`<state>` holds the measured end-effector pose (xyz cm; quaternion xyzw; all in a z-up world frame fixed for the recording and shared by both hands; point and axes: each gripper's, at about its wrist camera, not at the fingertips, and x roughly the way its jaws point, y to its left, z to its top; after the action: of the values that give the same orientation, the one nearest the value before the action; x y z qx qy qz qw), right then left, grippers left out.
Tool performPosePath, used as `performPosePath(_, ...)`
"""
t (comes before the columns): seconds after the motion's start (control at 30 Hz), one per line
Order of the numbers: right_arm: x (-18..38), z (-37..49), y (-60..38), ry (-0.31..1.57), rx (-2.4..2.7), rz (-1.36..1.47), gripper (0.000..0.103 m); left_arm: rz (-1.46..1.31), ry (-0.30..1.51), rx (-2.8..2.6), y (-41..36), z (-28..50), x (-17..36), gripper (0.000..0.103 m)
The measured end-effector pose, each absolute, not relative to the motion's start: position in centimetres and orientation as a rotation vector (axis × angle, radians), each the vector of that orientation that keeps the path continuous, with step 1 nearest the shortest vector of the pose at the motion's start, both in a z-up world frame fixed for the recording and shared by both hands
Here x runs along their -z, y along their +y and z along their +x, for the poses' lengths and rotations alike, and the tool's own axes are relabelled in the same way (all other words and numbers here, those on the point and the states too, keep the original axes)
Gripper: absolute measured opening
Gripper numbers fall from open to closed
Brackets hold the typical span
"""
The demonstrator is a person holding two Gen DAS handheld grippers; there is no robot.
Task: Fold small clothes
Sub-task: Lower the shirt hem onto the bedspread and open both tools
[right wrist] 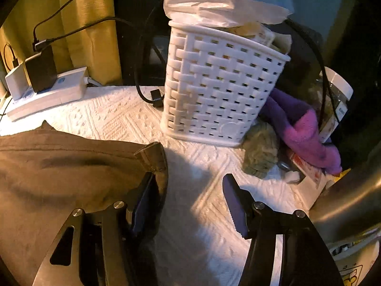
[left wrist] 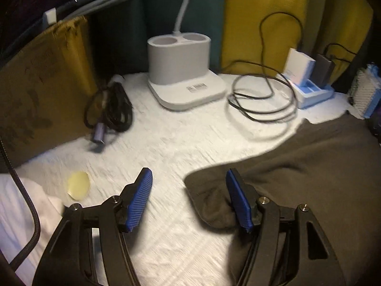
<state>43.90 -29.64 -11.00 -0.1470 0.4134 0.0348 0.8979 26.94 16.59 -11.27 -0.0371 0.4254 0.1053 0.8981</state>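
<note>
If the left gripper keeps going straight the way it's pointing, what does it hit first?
Most likely the white textured cloth covering the table: the left gripper points down at a bare patch, jaws open. The dark garment lies just beside that line, though depth is unclear.

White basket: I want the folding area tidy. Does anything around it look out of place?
Yes. Beside the white basket, a purple cloth and a greenish knit bundle lie heaped with small clutter rather than inside it.

Your left gripper (left wrist: pixel 189 199) and right gripper (right wrist: pixel 188 205) share a build: black angular linkage arms with cut-out slots, round silver screws at the pivots, and ribbed blue pads (left wrist: pixel 140 200) on the fingers.
</note>
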Motion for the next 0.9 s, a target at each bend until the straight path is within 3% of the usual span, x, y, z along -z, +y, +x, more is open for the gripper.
performPosePath(0.37, 7.4, 42.5, -30.0, 0.805, -0.198, -0.200, 0.061, -0.188, 0.928, -0.104, 18.0, 28.1, 10.7, 0.064)
performPosePath(0.47, 8.6, 43.3, -28.8, 0.840, -0.239, -0.237, 0.061, -0.094, 0.899, -0.098, 16.5, 28.0, 11.3, 0.064)
performPosePath(0.57, 10.8, 44.1, -28.3, 0.880, -0.197, -0.296, 0.060, -0.059, 0.891, -0.123, 16.1, 28.2, 11.2, 0.054)
performPosePath(0.9, 9.4, 42.1, -31.6, 0.845, -0.104, -0.301, 0.061, -0.168, 0.819, -0.214, 18.0, 24.6, 7.2, 0.055)
